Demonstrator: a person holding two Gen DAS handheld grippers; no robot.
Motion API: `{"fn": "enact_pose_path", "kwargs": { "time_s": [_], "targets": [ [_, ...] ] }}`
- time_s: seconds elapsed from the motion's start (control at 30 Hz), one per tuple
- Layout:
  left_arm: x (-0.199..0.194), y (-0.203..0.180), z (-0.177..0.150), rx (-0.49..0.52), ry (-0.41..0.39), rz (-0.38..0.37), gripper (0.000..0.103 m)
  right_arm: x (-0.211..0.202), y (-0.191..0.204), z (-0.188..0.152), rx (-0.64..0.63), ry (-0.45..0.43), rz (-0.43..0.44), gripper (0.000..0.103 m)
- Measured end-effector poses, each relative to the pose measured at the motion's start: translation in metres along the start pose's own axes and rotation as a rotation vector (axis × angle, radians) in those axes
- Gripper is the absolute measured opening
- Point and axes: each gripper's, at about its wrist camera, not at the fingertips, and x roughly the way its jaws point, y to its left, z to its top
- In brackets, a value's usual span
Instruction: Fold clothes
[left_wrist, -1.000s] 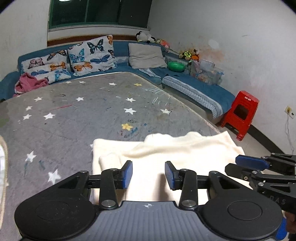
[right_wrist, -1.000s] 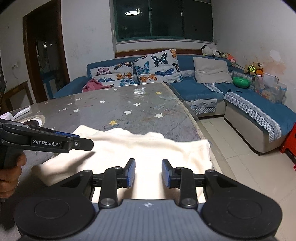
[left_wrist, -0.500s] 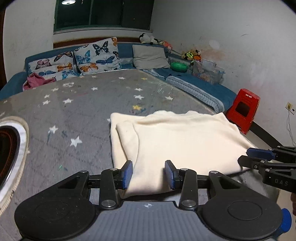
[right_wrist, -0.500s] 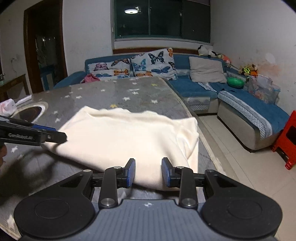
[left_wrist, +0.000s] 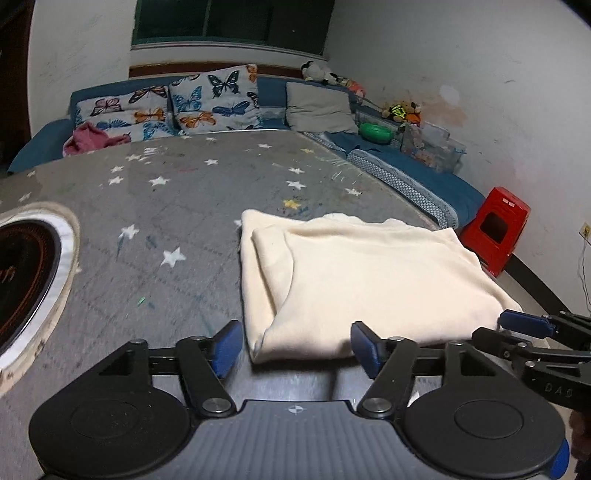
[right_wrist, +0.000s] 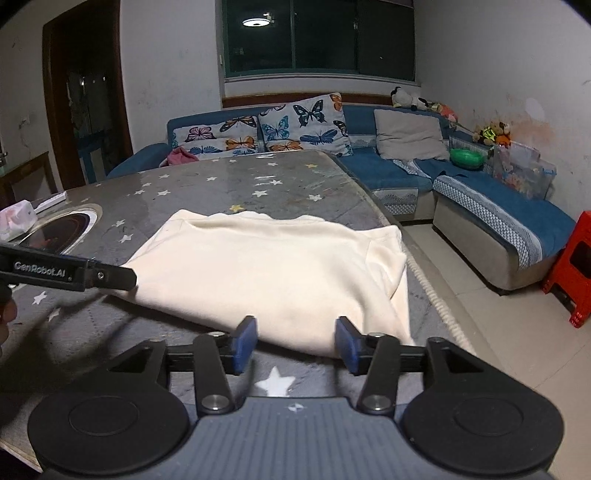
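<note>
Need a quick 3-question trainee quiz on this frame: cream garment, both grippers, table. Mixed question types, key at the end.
1. True or false: the left gripper is shut on the folded cream garment.
2. Multiple choice: where does the garment lie on the grey star-patterned table? A) over the round black inset burner B) near the table edge on the side of the red plastic stool C) on the blue sofa.
3. Fill in: the right gripper has its jaws ____, with nothing between them.

Key: 1 false, both grippers are open and hold nothing; 2 B; 3 open.
</note>
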Motion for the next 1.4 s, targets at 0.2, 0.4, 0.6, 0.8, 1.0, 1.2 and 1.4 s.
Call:
{"fn": "enact_pose_path", "kwargs": {
  "time_s": [0.2, 0.4, 0.6, 0.8, 1.0, 1.2, 1.4],
  "targets": [
    [-0.014, 0.001, -0.009, -0.025, 0.006, 0.013, 0.087, -0.008, 0.007, -0.003, 0.043, -0.013, -0.002, 0.063],
    [-0.028, 0.000, -0.015, -0.032, -0.002, 0.017, 0.100, -0.017, 0.013, -0.006, 0.057, -0.022, -0.010, 0.073],
    [-0.040, -0.001, -0.021, -0.026, -0.013, 0.014, 0.103, -0.025, 0.021, -0.008, 0.058, -0.034, -0.017, 0.084],
    [-0.047, 0.000, -0.030, -0.032, 0.007, 0.020, 0.103, -0.032, 0.027, -0.010, 0.058, -0.042, -0.022, 0.090],
    [-0.054, -0.001, -0.040, -0.024, 0.026, 0.033, 0.103, -0.038, 0.034, -0.015, 0.047, -0.040, -0.031, 0.097],
    [-0.062, -0.004, -0.049, -0.014, 0.043, 0.044, 0.103, -0.044, 0.041, -0.019, 0.042, -0.047, -0.036, 0.100],
    [-0.069, -0.004, -0.056, -0.014, 0.055, 0.051, 0.103, -0.051, 0.049, -0.026, 0.034, -0.051, -0.039, 0.103]
  ]
}}
